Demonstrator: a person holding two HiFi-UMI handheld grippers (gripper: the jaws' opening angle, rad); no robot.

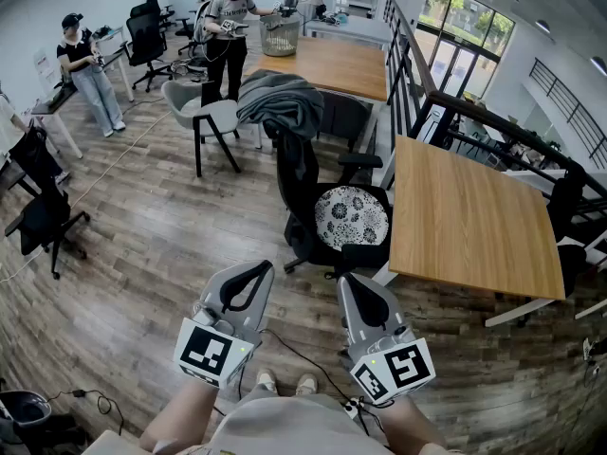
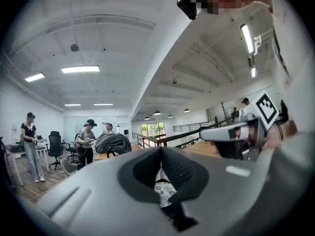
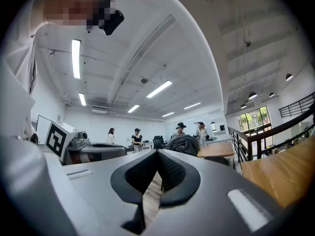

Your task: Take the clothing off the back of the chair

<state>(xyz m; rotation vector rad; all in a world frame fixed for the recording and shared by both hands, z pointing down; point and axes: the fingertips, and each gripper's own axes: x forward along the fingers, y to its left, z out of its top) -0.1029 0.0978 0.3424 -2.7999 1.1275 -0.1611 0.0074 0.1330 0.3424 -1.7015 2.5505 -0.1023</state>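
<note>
A dark grey piece of clothing (image 1: 280, 100) hangs bunched over the back of a black office chair (image 1: 302, 183) with a patterned seat cushion (image 1: 351, 214). The chair stands ahead of me, pushed up to a wooden table. My left gripper (image 1: 254, 267) and right gripper (image 1: 353, 281) are held side by side, level, well short of the chair. Both are shut with nothing between their jaws. In the left gripper view the clothing (image 2: 113, 143) shows beyond the shut left gripper (image 2: 161, 149). In the right gripper view it (image 3: 183, 144) lies past the shut right gripper (image 3: 157, 152).
A wooden table (image 1: 469, 216) stands right of the chair and another (image 1: 332, 64) behind it. A grey chair (image 1: 213, 117) stands to the clothing's left. Three people stand at the back. Black chairs (image 1: 43, 216) are at the left, a railing (image 1: 408, 74) at the right.
</note>
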